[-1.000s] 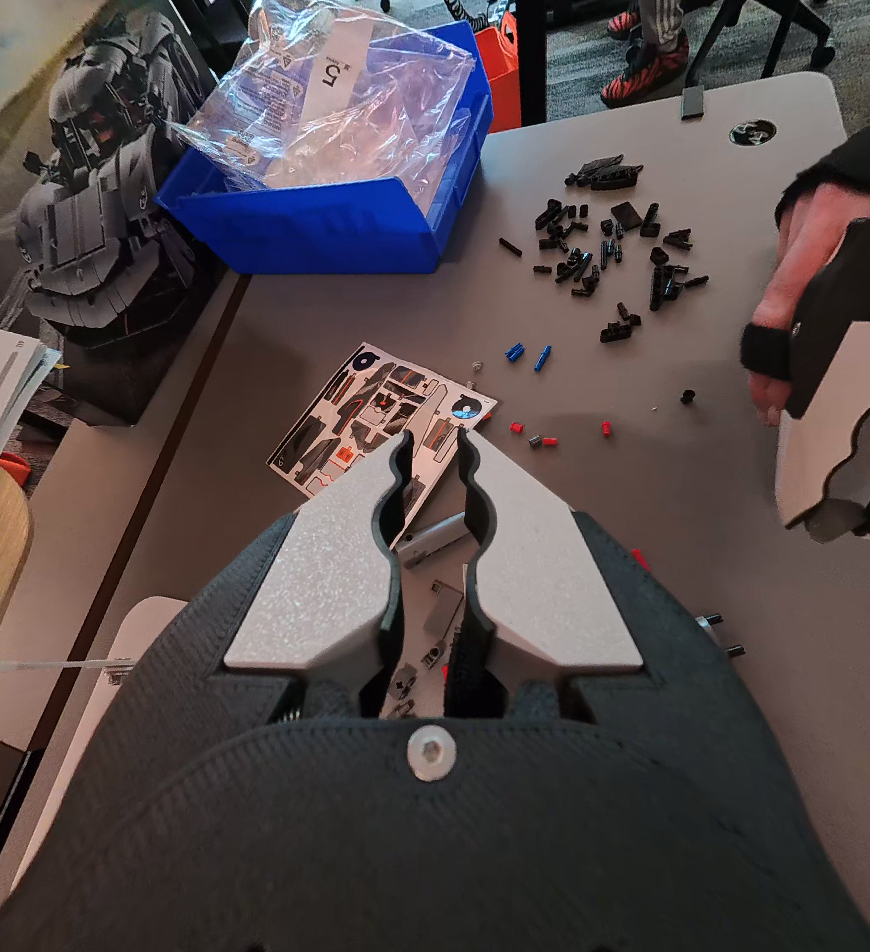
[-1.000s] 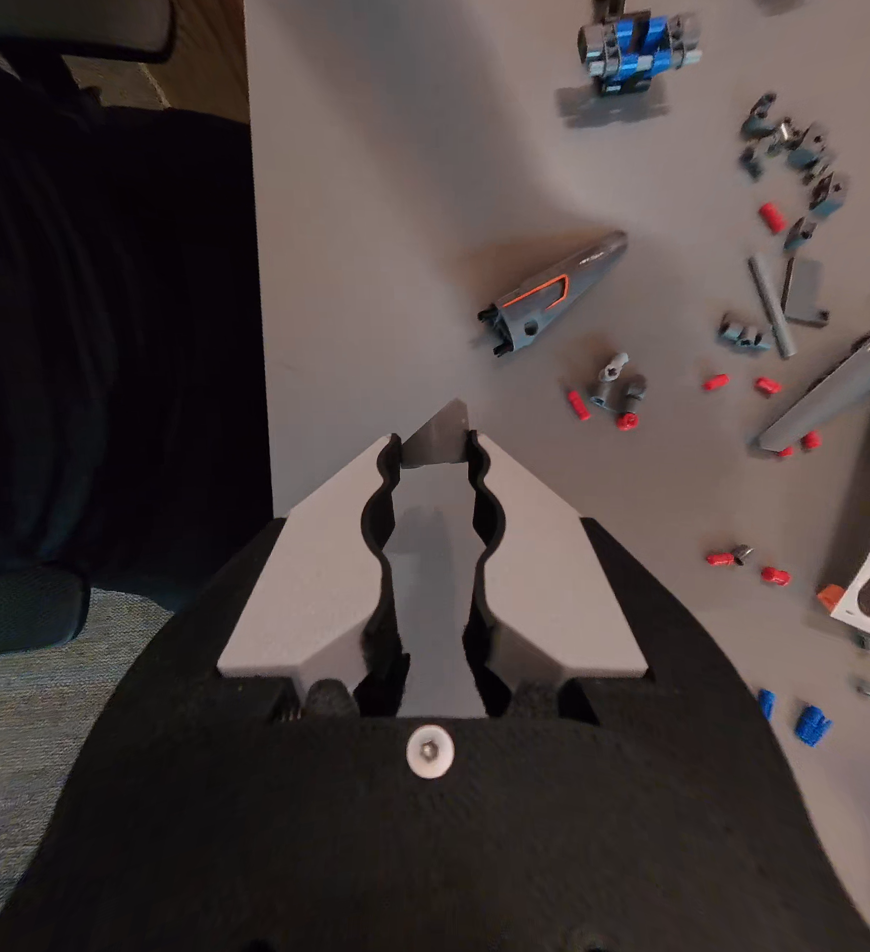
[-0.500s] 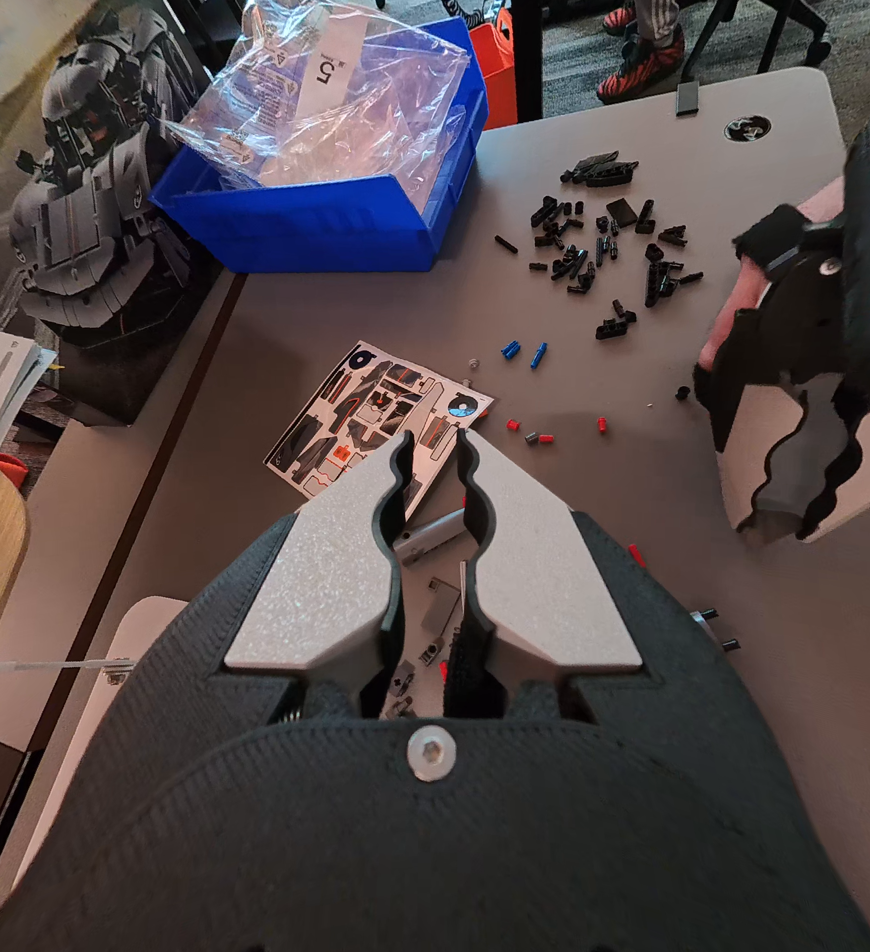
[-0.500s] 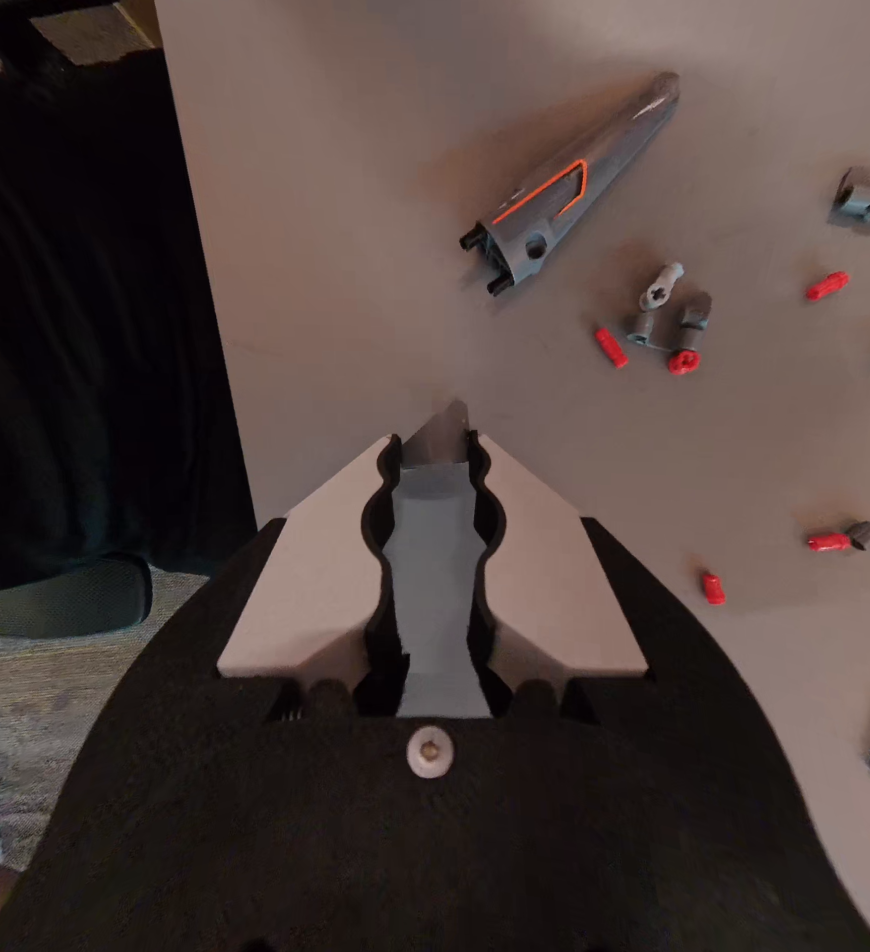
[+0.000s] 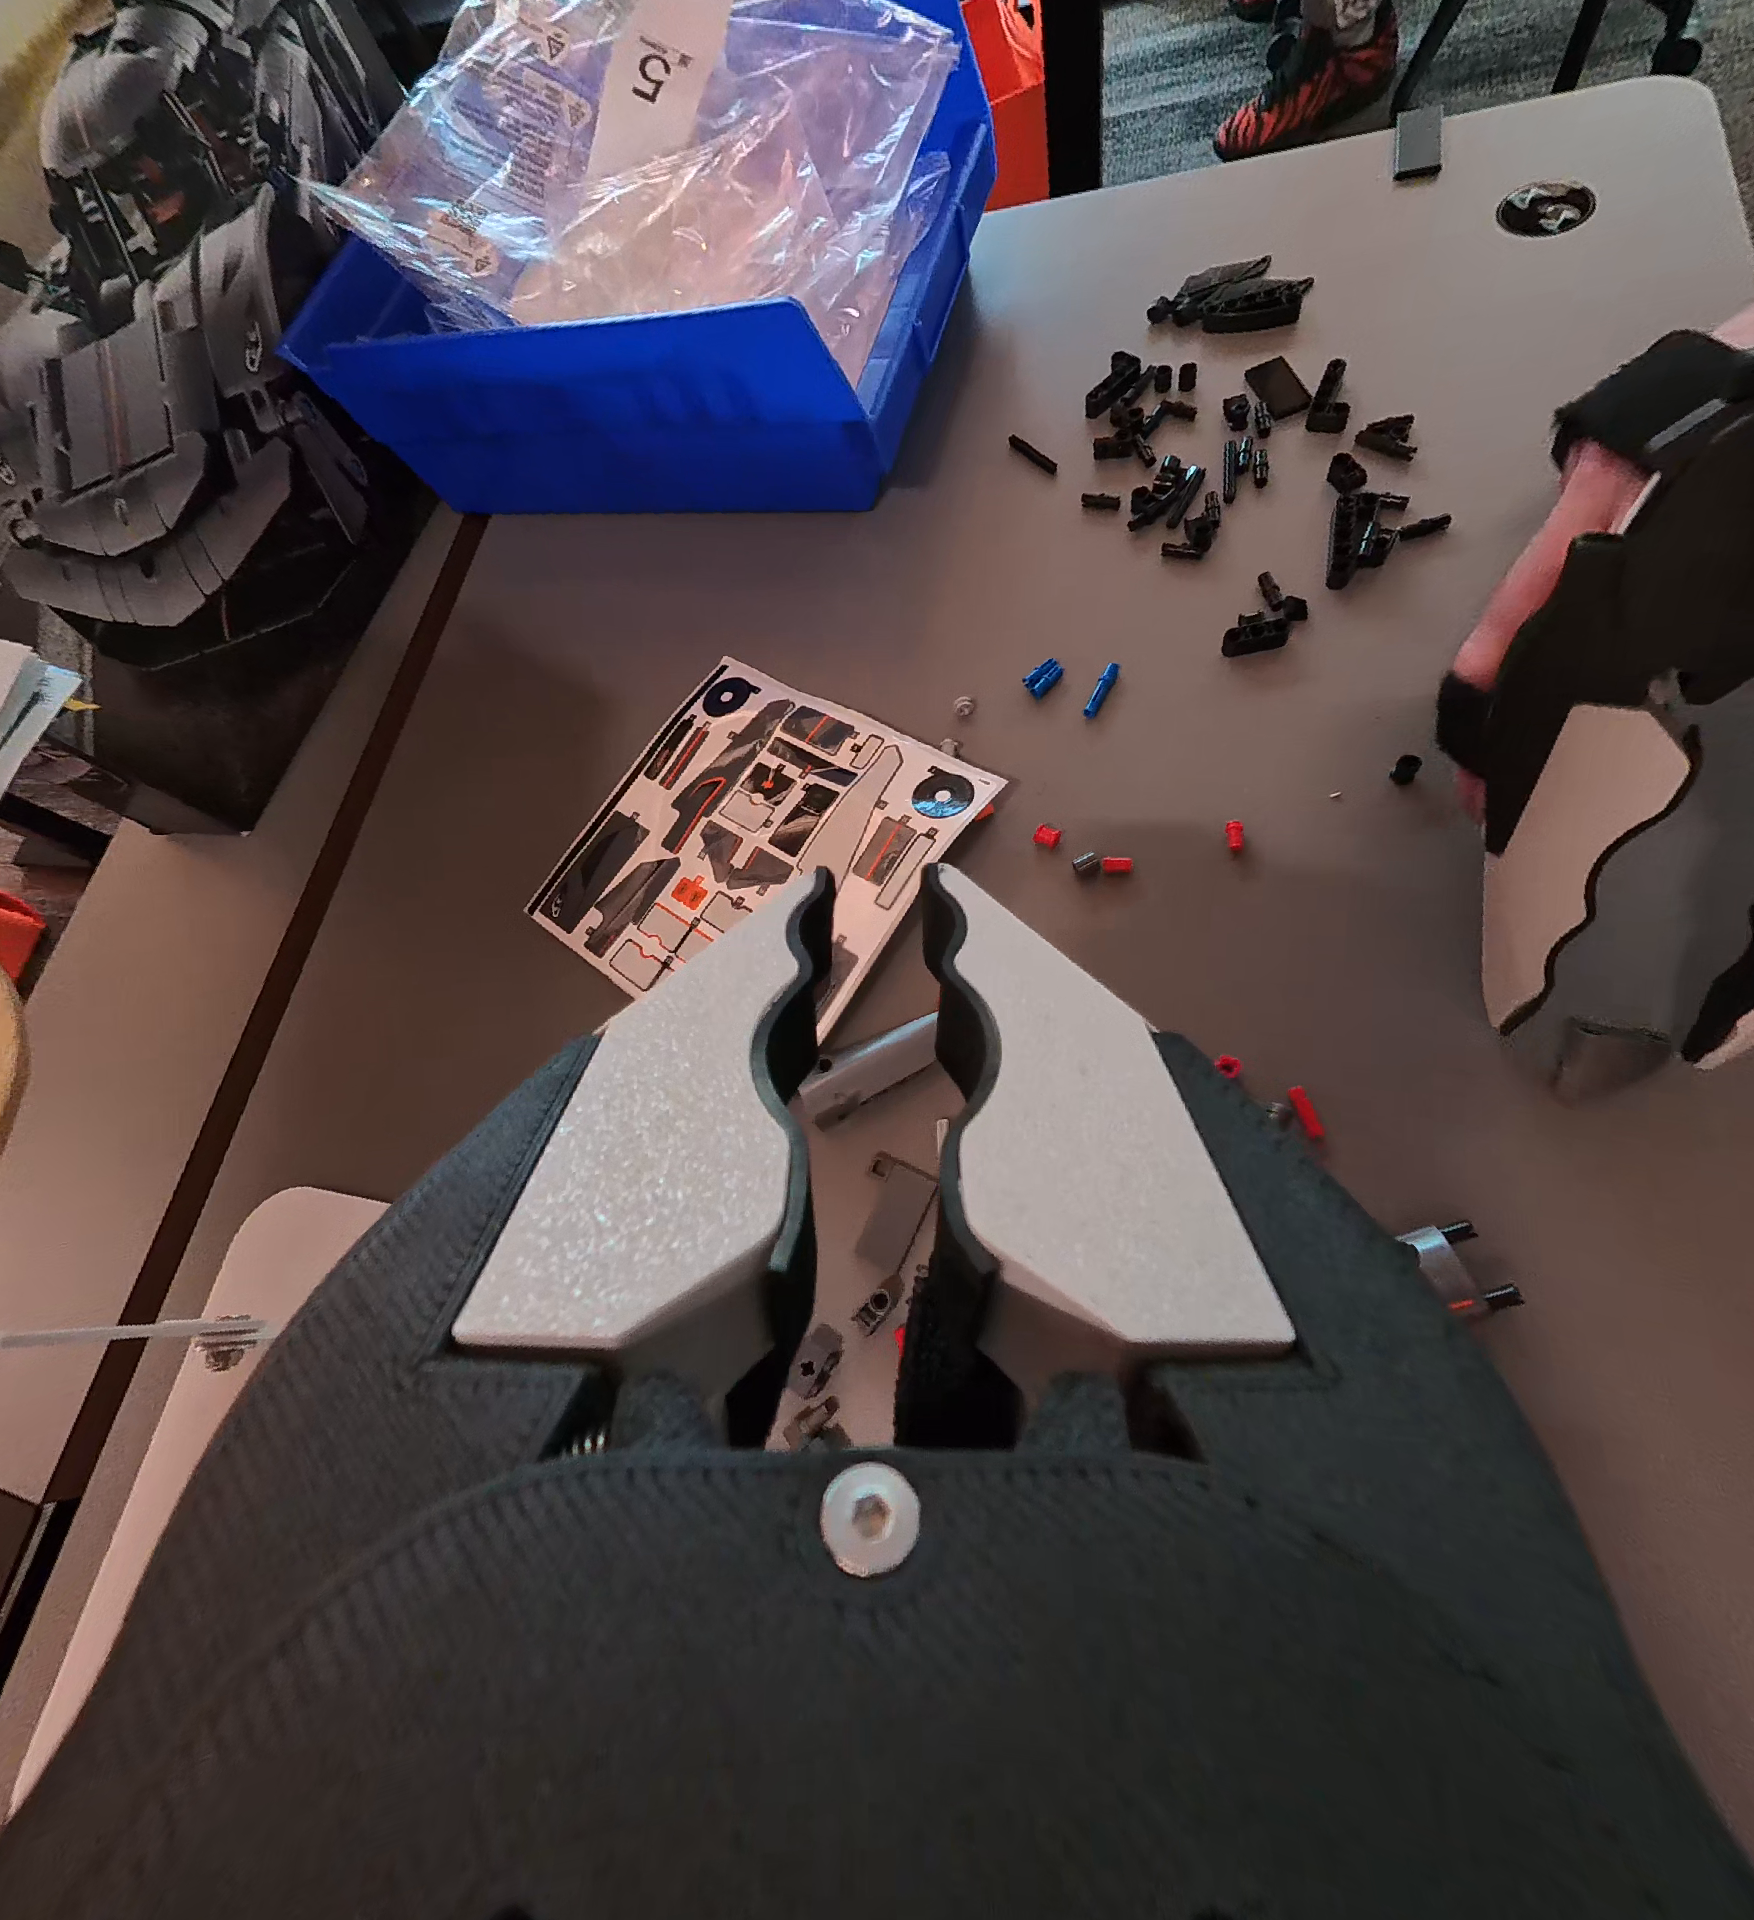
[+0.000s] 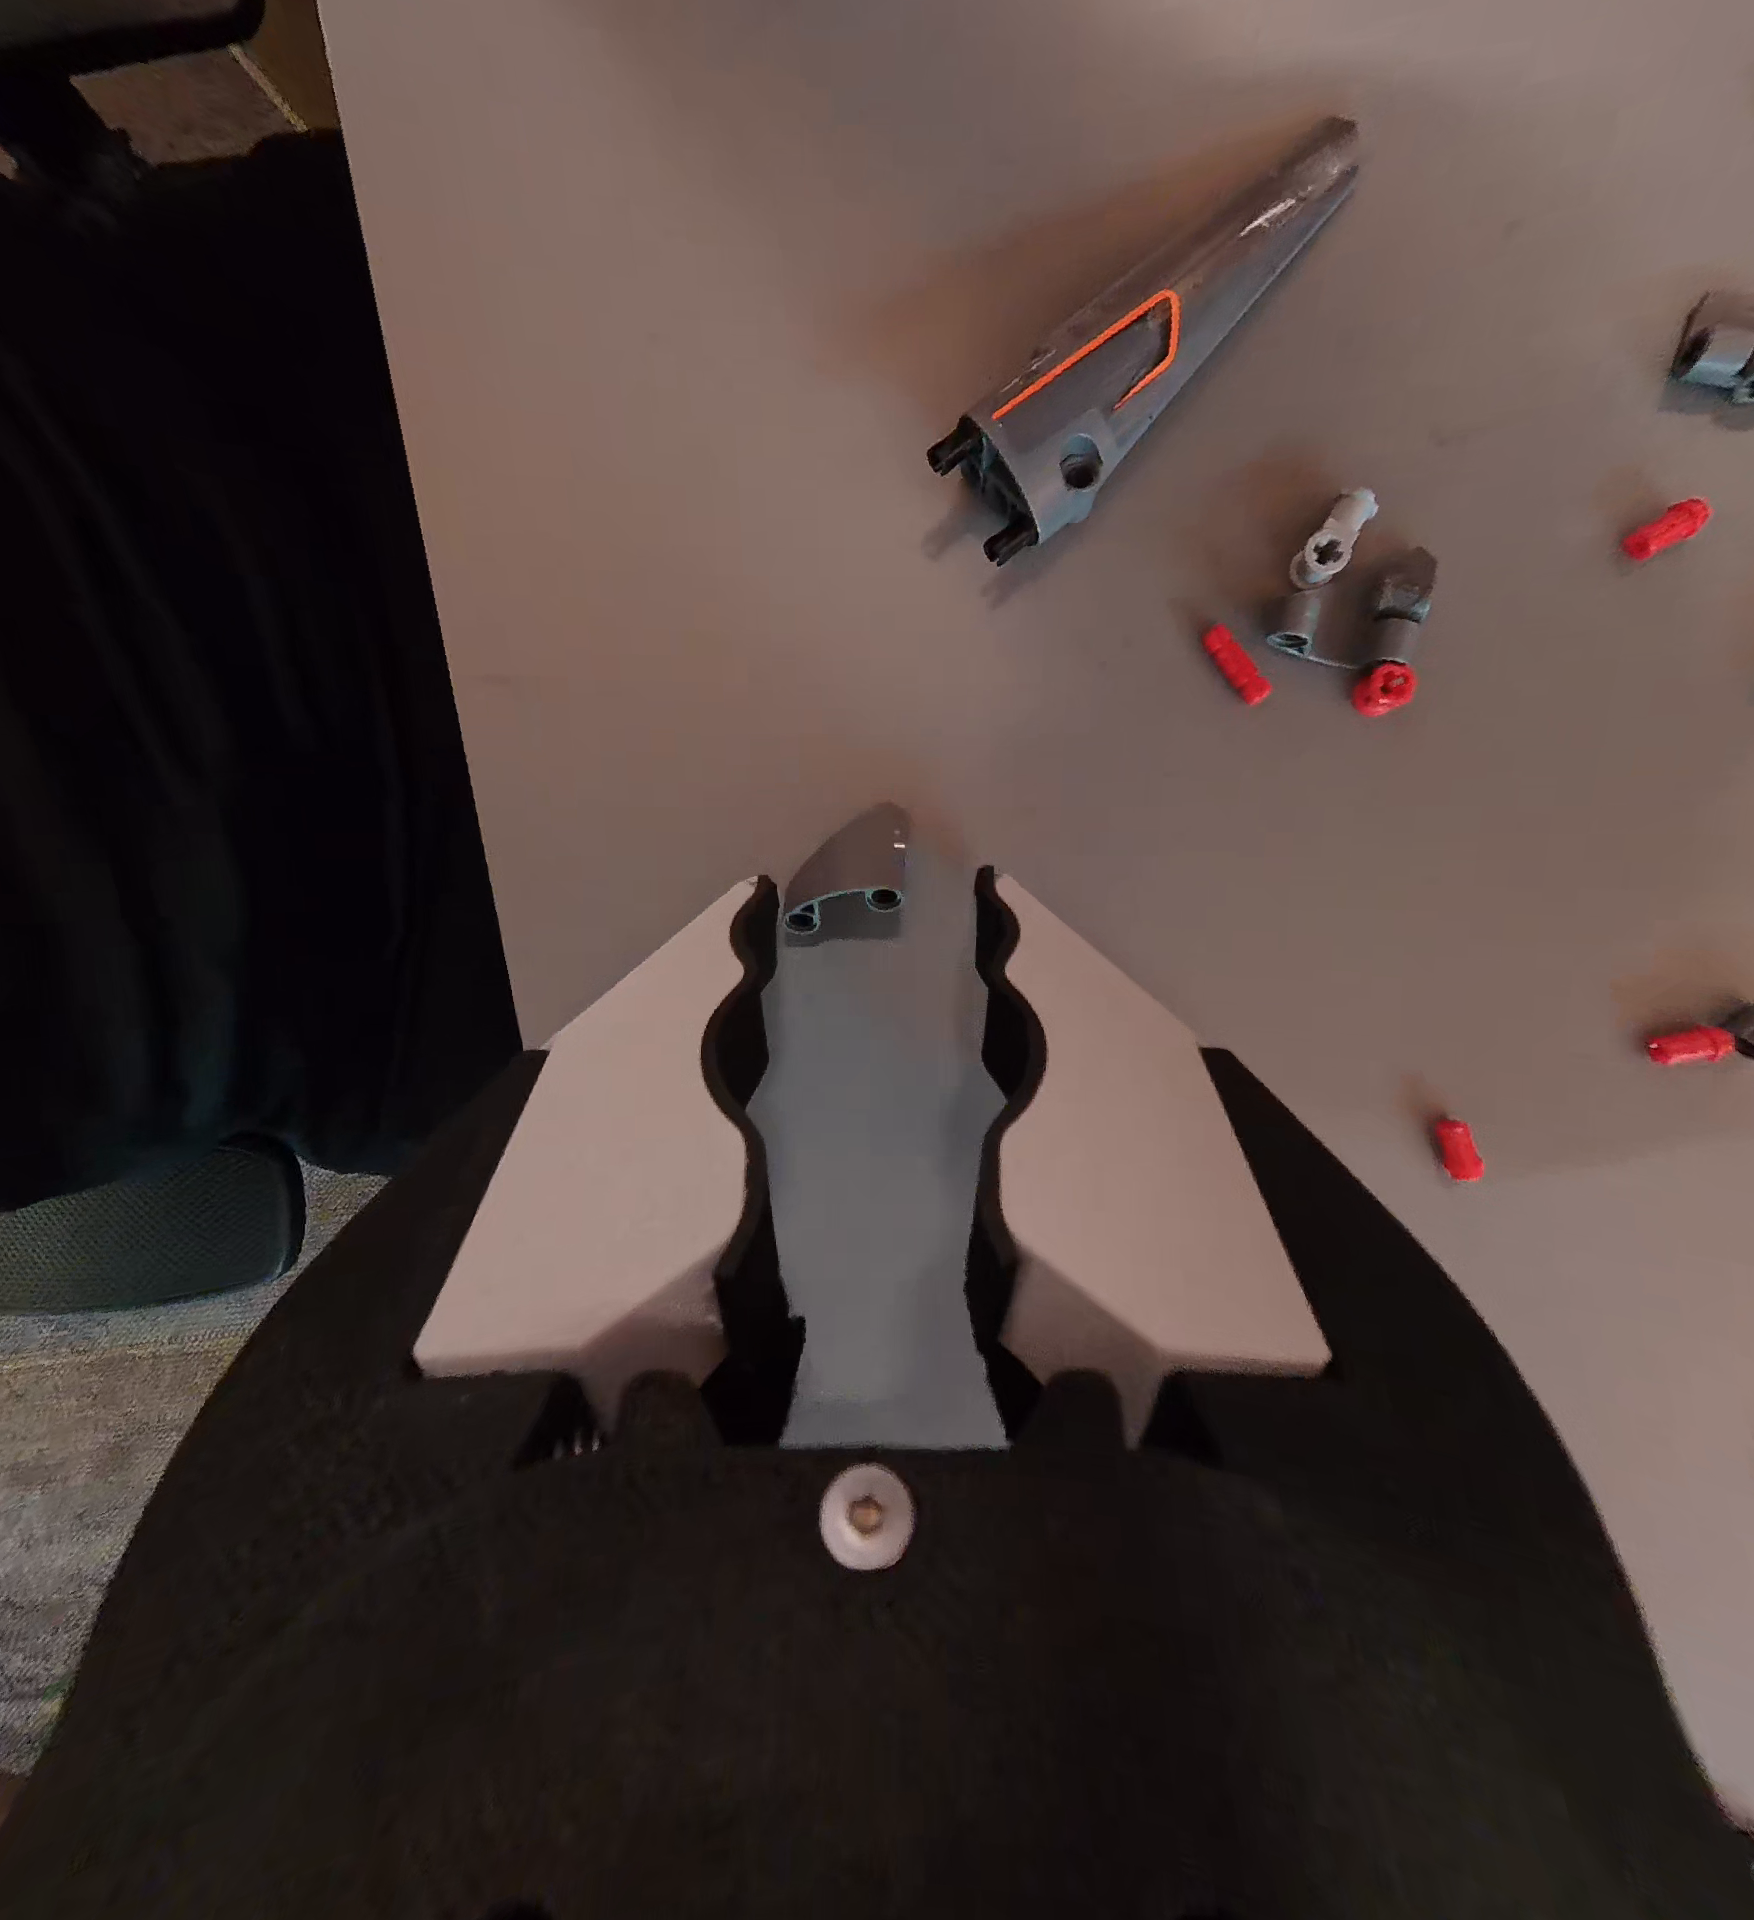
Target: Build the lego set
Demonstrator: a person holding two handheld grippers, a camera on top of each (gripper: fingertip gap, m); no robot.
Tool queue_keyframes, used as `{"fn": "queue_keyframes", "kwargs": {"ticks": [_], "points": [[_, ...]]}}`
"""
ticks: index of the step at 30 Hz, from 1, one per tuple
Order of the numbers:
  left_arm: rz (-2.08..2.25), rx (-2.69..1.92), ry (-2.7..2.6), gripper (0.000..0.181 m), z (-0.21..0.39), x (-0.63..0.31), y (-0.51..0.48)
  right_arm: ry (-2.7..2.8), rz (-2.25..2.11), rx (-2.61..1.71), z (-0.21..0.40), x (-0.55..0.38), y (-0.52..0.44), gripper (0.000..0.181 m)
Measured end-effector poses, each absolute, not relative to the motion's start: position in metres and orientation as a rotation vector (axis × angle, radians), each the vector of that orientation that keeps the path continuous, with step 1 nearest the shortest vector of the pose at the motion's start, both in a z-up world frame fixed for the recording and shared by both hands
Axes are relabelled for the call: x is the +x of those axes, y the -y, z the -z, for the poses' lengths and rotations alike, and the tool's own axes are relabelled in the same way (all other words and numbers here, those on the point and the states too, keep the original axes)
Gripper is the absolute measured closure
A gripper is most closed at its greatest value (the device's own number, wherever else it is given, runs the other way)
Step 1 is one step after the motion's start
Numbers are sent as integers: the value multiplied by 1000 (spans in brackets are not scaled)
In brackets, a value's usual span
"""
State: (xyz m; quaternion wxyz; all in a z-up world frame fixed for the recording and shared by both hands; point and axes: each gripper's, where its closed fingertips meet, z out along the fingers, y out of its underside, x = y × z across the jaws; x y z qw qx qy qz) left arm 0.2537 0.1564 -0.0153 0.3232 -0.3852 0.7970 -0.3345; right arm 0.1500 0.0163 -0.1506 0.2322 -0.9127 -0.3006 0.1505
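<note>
Two handheld grippers work over a grey table scattered with Lego parts. The right gripper has its jaws spread apart; a small grey curved panel piece lies on the table between the fingertips, close to the left finger, and no longer pinched. Beyond it, to the right, lies a long grey tapered panel with an orange outline, with red pins and small grey connectors nearby. The left gripper hovers with a narrow gap between its jaws, holding nothing, above a sticker sheet. Far off sit a pile of black pieces and a blue bin of clear plastic bags
</note>
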Motion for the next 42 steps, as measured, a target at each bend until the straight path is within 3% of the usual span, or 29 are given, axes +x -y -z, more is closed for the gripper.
{"fn": "queue_keyframes", "kwargs": {"ticks": [5, 15, 21, 42], "points": [[887, -1014, -2064, 167, 6, 253, -163, 822, -379, -2427, 132, 151, -16, 149], [888, -1017, -2016, 168, -8, 249, -174, 736, -333, -2309, 112, 161, -35, 173], [884, -1023, -2004, 168, -10, 249, -180, 791, -388, -2342, 130, 148, -28, 181], [859, -1026, -2017, 169, -4, 252, -179, 705, -394, -2322, 137, 162, -16, 181]]}}
